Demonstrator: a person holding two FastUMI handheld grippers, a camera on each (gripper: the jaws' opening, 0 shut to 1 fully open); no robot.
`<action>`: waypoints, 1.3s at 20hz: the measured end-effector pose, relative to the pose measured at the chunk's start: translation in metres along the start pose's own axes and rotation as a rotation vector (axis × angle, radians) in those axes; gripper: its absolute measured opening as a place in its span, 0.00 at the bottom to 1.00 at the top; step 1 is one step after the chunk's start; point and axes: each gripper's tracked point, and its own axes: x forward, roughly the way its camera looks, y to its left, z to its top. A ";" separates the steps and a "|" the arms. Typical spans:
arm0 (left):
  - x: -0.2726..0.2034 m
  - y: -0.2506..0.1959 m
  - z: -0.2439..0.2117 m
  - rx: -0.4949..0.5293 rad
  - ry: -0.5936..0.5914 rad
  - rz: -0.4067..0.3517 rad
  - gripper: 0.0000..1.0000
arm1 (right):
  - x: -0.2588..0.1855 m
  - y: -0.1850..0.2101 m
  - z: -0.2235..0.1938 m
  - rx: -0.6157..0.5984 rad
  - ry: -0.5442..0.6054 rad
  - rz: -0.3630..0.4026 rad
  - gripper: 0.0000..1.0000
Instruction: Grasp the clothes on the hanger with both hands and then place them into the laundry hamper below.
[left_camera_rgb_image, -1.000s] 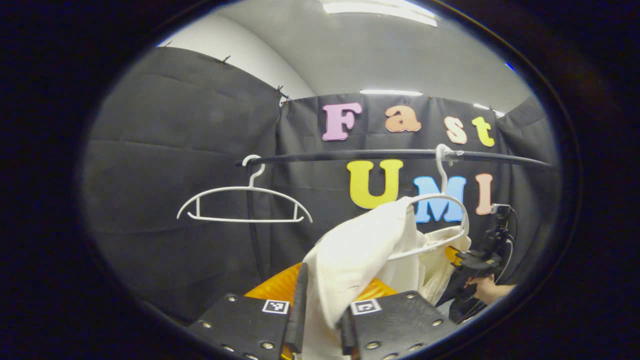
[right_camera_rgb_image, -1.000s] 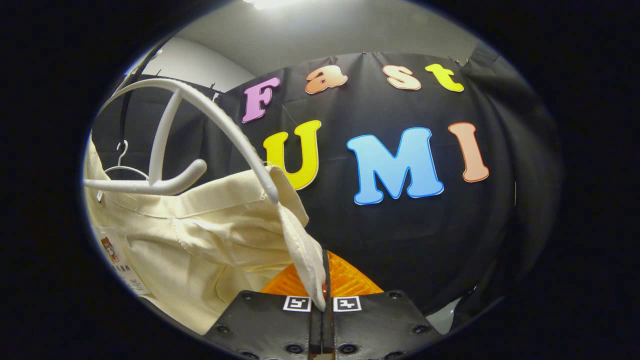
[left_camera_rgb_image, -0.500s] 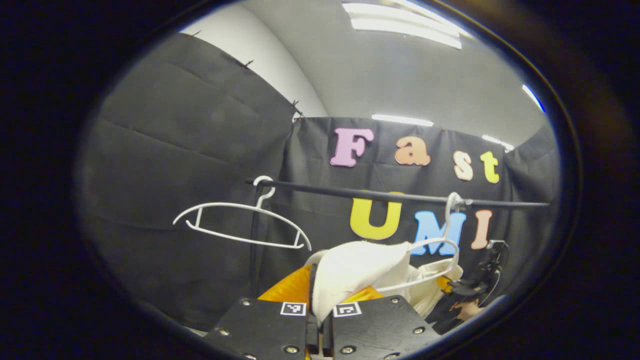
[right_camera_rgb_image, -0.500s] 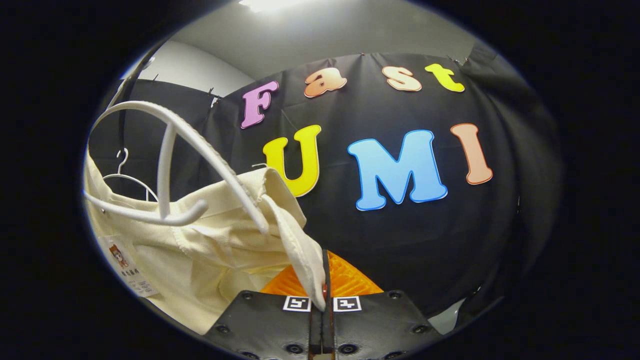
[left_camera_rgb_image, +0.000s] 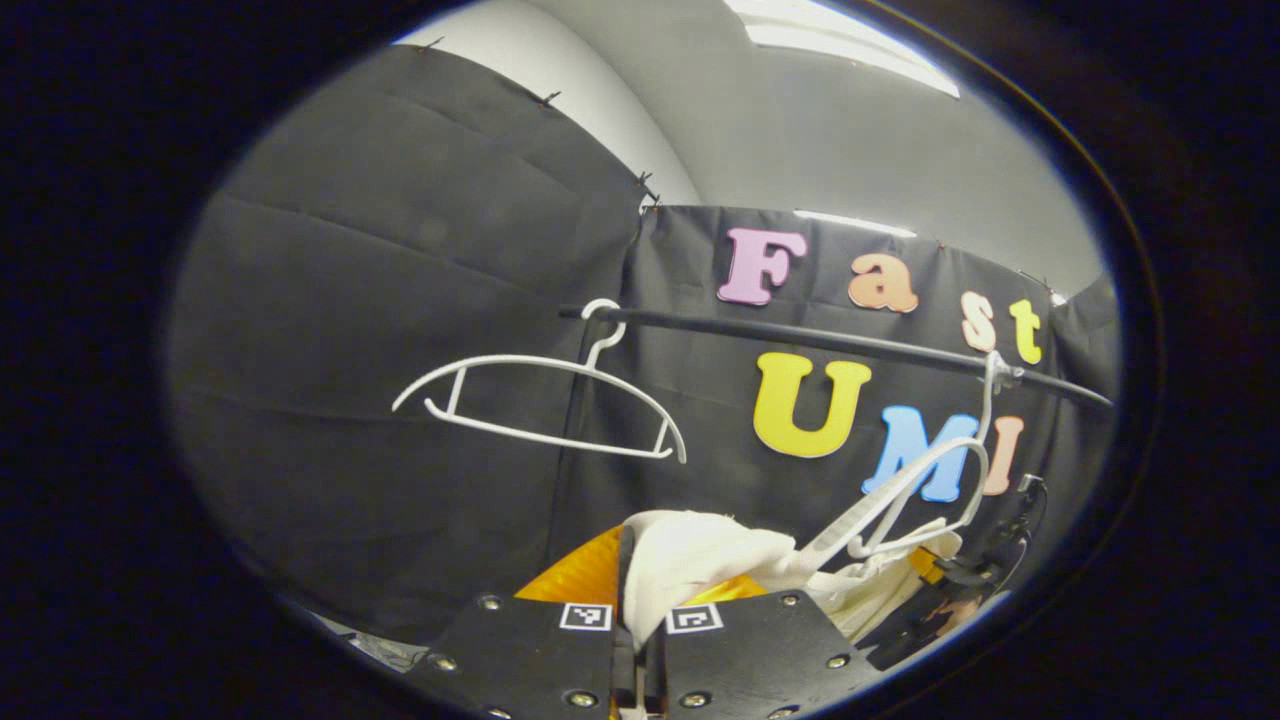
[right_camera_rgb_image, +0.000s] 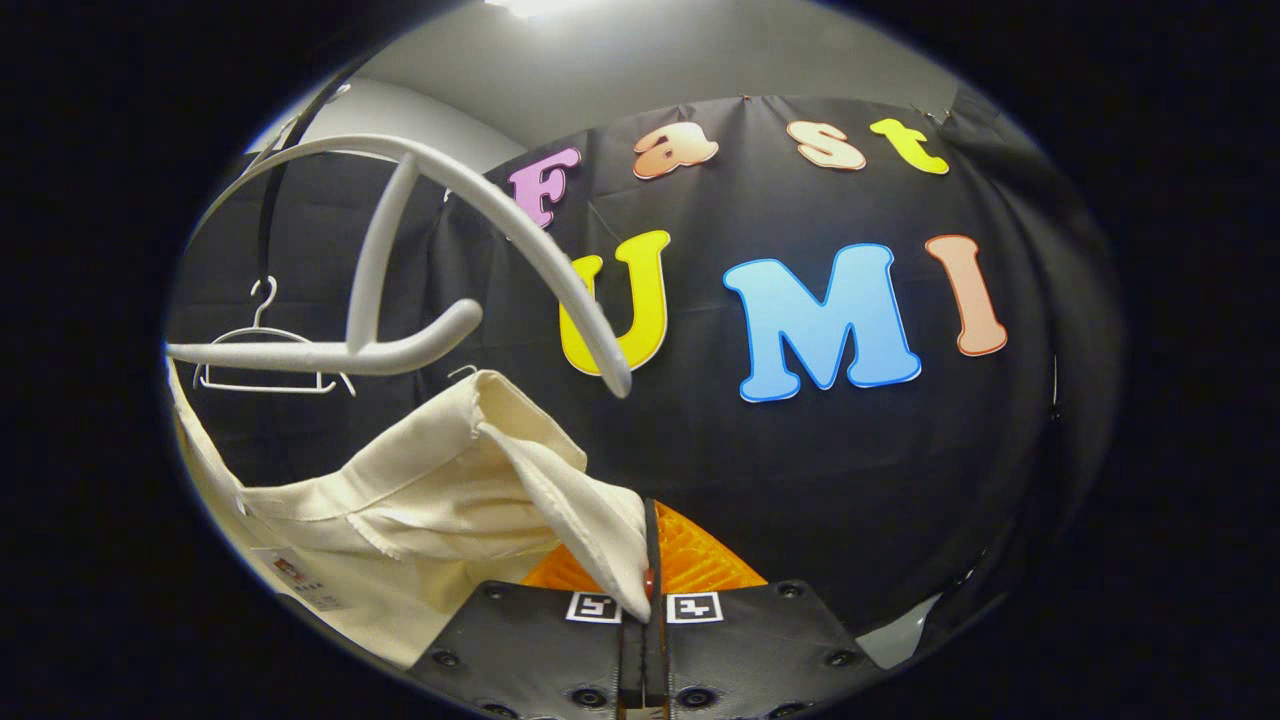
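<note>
A cream garment (left_camera_rgb_image: 690, 560) is pinched at one end by my left gripper (left_camera_rgb_image: 640, 625), which is shut on it. At its other end, my right gripper (right_camera_rgb_image: 645, 600) is shut on the same cream garment (right_camera_rgb_image: 440, 490). The cloth hangs below the white hanger (right_camera_rgb_image: 420, 250) and has come free of its right arm. In the left gripper view that white hanger (left_camera_rgb_image: 900, 500) dangles tilted from the black rail (left_camera_rgb_image: 820, 340), just above the cloth. Farther off at lower right the other gripper (left_camera_rgb_image: 965, 575) and a hand (left_camera_rgb_image: 940, 615) show.
A second, bare white hanger (left_camera_rgb_image: 545, 400) hangs on the rail's left end; the same bare hanger (right_camera_rgb_image: 265, 350) shows small at the left in the right gripper view. Black cloth walls stand behind and to the left.
The garment has slid down off the hanger, which has swung up and tilted. My left gripper closed on the cloth early on; both grippers have kept their hold and dropped lower.
</note>
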 end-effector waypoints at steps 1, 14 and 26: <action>-0.002 -0.002 -0.007 0.024 0.007 -0.010 0.05 | -0.006 0.000 -0.003 0.004 -0.005 0.000 0.05; -0.043 -0.034 -0.105 0.145 0.152 -0.213 0.05 | -0.118 0.009 -0.035 0.059 0.025 -0.039 0.05; -0.090 -0.136 -0.212 0.136 0.270 -0.547 0.05 | -0.217 0.057 -0.079 0.030 0.102 -0.034 0.05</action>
